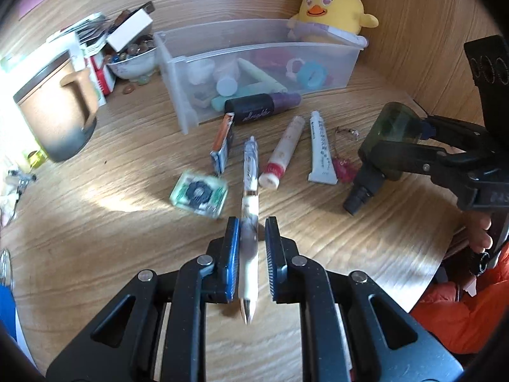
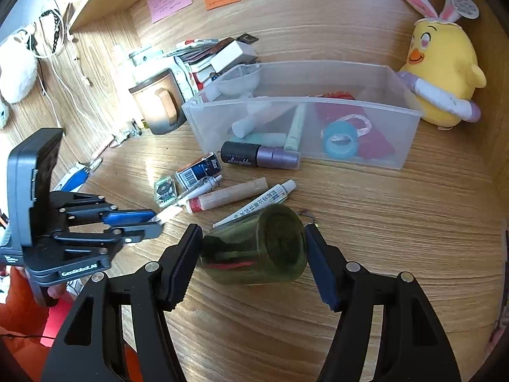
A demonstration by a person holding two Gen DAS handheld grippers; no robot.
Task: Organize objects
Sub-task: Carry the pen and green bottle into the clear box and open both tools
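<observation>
My left gripper (image 1: 252, 232) is shut on a white pen (image 1: 249, 191), which runs lengthwise between its blue pads just above the wooden desk (image 1: 111, 238). It also shows in the right wrist view (image 2: 156, 221). My right gripper (image 2: 254, 251) is shut on a dark green bottle (image 2: 254, 248), held on its side above the desk; the bottle also shows in the left wrist view (image 1: 391, 140), black cap pointing down. A clear plastic bin (image 2: 305, 108) with several small items stands behind.
On the desk lie a black-and-purple tube (image 2: 261, 156), a cream tube (image 2: 229, 195), a white tube (image 2: 264, 202), a blue-orange box (image 2: 198, 170) and a small green square case (image 2: 164, 191). A yellow plush chick (image 2: 442, 73) stands right of the bin, a brown mug (image 2: 159, 105) to its left.
</observation>
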